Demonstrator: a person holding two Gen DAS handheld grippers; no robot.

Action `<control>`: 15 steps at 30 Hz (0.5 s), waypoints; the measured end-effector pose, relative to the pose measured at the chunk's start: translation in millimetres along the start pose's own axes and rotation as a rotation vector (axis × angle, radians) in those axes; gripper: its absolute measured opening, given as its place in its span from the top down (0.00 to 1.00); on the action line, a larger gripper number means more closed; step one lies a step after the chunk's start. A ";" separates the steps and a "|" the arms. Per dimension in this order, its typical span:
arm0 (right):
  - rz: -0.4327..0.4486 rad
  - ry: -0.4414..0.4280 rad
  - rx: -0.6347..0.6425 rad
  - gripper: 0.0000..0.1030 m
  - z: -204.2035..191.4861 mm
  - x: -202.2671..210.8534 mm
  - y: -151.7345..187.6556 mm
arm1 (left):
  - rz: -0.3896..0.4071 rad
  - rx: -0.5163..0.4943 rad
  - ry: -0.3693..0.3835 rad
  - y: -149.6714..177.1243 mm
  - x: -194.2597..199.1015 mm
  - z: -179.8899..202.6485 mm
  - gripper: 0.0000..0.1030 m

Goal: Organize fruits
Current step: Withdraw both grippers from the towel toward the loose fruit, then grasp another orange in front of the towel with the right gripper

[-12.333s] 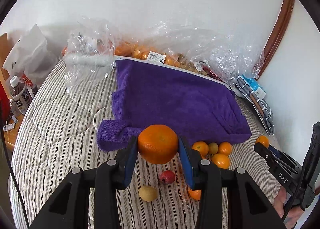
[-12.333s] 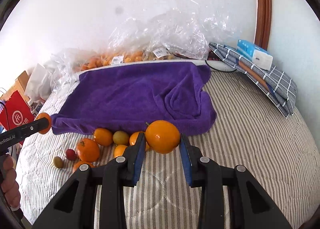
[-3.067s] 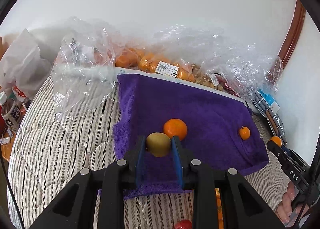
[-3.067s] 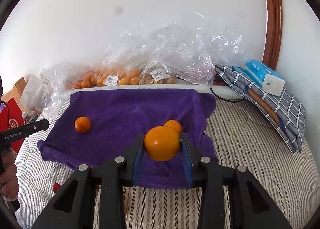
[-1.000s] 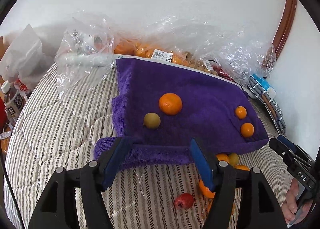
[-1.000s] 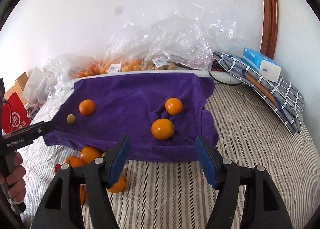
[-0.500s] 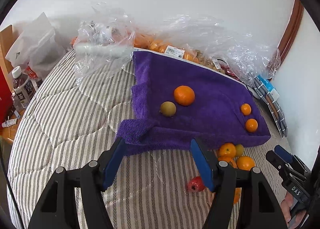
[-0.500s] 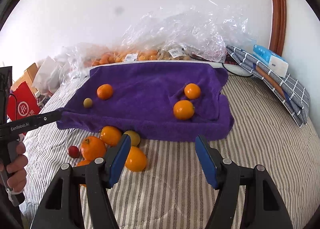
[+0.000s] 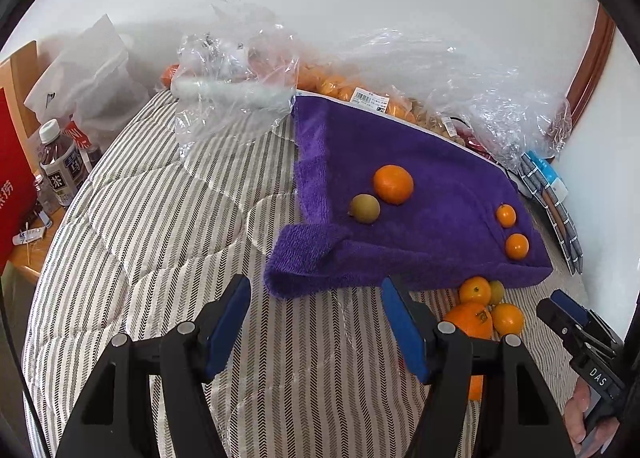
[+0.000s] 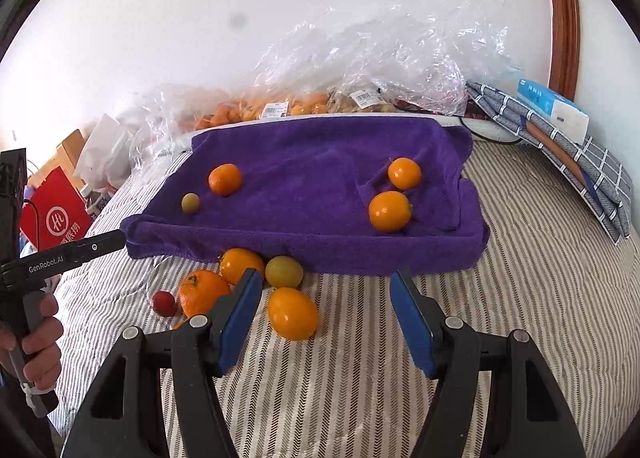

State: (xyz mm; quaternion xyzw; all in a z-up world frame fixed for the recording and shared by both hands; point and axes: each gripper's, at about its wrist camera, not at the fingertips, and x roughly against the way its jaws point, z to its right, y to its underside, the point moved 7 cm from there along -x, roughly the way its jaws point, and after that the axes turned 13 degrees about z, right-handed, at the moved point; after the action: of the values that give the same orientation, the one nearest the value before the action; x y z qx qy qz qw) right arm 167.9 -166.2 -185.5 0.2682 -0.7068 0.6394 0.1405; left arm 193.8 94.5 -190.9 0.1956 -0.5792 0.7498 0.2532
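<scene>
My left tool (image 9: 316, 322) hangs with its blue pads spread wide and nothing between them, over the striped bed (image 9: 132, 242) just short of the purple towel (image 9: 404, 174). My right tool (image 10: 326, 312) is likewise spread apart and empty, above the loose fruit in front of the towel.

On the towel lie four fruits: a mandarin (image 10: 225, 178) and a small greenish-brown round fruit (image 10: 190, 203) near its left part, apart from each other, and two oranges (image 10: 389, 211) close together near its right part, the nearer one just beside a fold.

Off the towel, on the bed at its front edge, sits a cluster: an oval orange fruit (image 10: 292, 313) with its long axis running left-right and slightly tilted, a yellow-green fruit (image 10: 284, 271), two more oranges (image 10: 202, 292), the nearer one with its stem end turned up and left, and a small red fruit (image 10: 163, 303).

Clear plastic bags of fruit (image 10: 360, 70) line the white wall behind. A folded checked cloth (image 10: 576, 154) carrying a tissue pack (image 10: 554, 108) lies to the right.
</scene>
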 end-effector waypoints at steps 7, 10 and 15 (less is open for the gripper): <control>-0.066 -0.044 0.027 0.46 -14.6 -16.0 23.8 | -0.006 0.001 0.005 3.5 0.3 -1.6 0.36; -0.096 -0.053 0.029 0.53 -17.4 -24.7 31.9 | -0.012 0.003 0.008 4.9 0.1 -1.8 0.36; -0.105 -0.050 0.034 0.57 -18.5 -33.5 35.6 | -0.016 0.002 0.007 8.5 1.0 -3.7 0.36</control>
State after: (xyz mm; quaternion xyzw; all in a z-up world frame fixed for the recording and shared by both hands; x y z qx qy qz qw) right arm 172.7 -140.0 -230.5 0.3232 -0.6839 0.6363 0.1514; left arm 187.9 96.5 -197.8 0.1978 -0.5758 0.7492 0.2609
